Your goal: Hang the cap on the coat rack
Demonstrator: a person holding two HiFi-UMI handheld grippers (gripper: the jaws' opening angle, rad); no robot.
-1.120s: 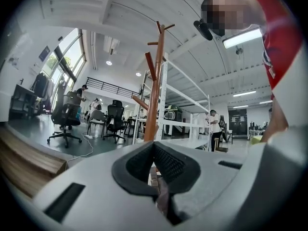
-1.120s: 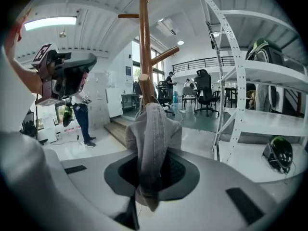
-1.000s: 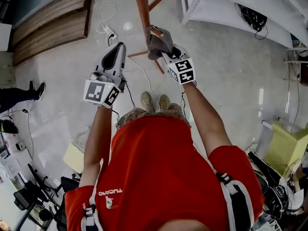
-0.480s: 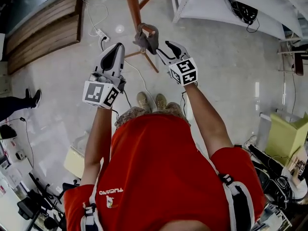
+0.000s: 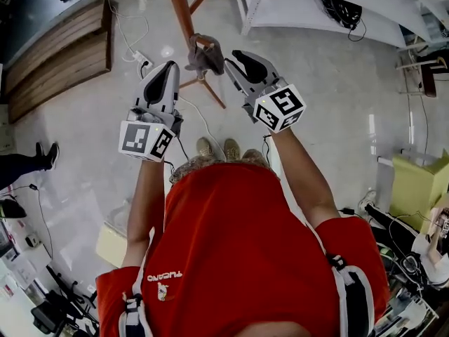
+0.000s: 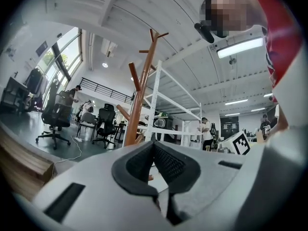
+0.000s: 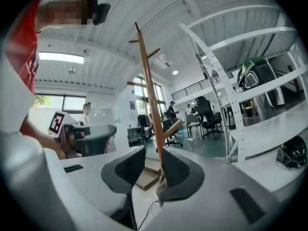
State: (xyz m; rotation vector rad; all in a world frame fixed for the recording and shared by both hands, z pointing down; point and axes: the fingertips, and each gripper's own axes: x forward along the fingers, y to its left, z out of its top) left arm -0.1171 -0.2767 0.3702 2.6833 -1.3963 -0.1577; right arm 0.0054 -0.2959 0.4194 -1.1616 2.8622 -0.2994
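The grey cap (image 5: 205,55) hangs on a peg of the wooden coat rack (image 5: 179,5), and neither gripper touches it. Just right of the cap, my right gripper (image 5: 235,58) has a gap between its jaws; they are closing with nothing between them. In the right gripper view the right gripper (image 7: 153,153) looks at the rack's pole (image 7: 151,100), and the cap is out of sight there. My left gripper (image 5: 165,67) hovers left of the cap, shut and empty. The left gripper (image 6: 154,146) faces the rack (image 6: 139,100) from below.
White metal shelving (image 5: 295,5) stands right of the rack, with a dark helmet (image 7: 252,73) on it. A wooden platform (image 5: 56,55) lies at the left, a power strip with cables (image 5: 144,58) near the rack's foot. Office chairs (image 6: 53,114) stand further off. A yellow-green box (image 5: 414,188) sits at the right.
The right gripper let go of the cap, which stays on the peg, and drew back to the right. The left gripper has hardly moved.
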